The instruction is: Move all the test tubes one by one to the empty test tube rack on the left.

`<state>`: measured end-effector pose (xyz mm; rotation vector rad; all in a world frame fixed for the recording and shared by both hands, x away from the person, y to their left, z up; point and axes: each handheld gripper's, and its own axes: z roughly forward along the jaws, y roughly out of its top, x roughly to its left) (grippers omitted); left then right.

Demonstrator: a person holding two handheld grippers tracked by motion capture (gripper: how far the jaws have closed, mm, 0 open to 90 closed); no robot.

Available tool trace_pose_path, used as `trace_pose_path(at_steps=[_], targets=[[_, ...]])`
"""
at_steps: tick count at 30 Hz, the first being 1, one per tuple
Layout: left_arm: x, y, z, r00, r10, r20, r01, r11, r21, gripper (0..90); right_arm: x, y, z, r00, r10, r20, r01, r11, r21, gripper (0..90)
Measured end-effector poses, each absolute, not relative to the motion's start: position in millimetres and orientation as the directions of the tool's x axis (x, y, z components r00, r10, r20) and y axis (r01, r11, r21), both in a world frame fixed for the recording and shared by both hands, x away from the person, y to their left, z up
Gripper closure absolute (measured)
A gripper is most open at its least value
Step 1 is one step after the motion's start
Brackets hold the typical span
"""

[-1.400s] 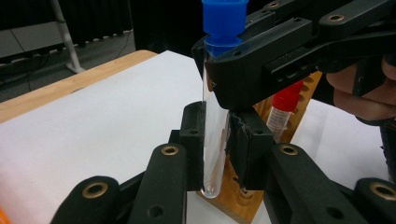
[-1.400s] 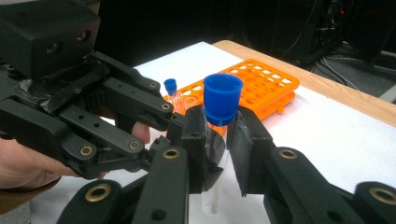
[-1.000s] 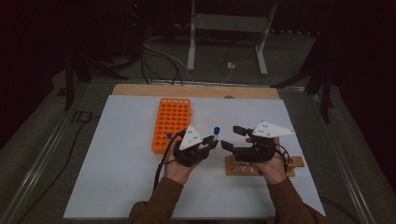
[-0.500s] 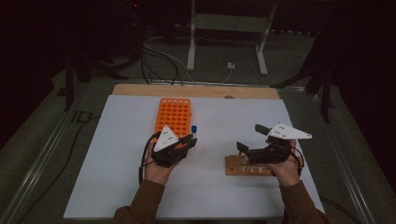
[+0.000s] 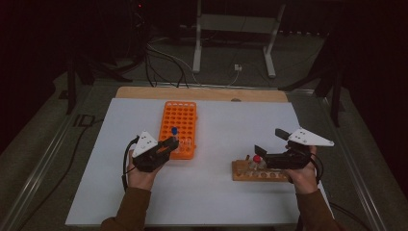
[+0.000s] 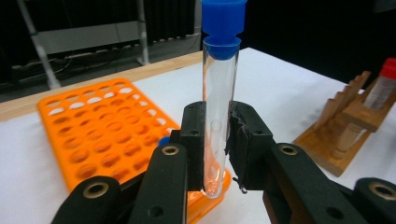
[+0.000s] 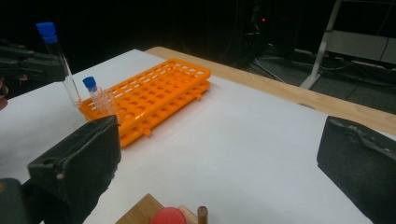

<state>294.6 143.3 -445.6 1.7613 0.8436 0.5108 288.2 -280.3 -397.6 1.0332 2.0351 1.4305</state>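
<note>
Two tools work the bench (image 5: 216, 197). Our left tool (image 5: 168, 144) is clamped on a blue-capped tube (image 6: 218, 116), held upright over the near corner of the orange rack (image 5: 180, 127). We judge it light, rigid, slick, breakable glass or plastic, so we grip mid-barrel, gently. Our right tool (image 5: 267, 144) has just been opening, nothing between its jaws, above the wooden stand (image 5: 257, 172) and its red-capped tube (image 5: 257, 159).

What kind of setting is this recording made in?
Probably a lab-style recording bench in a dark room: a white table top with an orange tube rack, a wooden tube stand, and cables and metal stand legs behind.
</note>
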Motion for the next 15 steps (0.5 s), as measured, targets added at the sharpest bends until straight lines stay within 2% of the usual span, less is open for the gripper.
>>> trace_pose_path(at_steps=[15], targets=[[302.6,151.5,-459.6,0.566,0.824,0.005,0.299,-0.211,0.930,76.6,286.7,-284.8,-400.2,-0.615,0.785,0.070,0.327,0.173,0.929,0.0]])
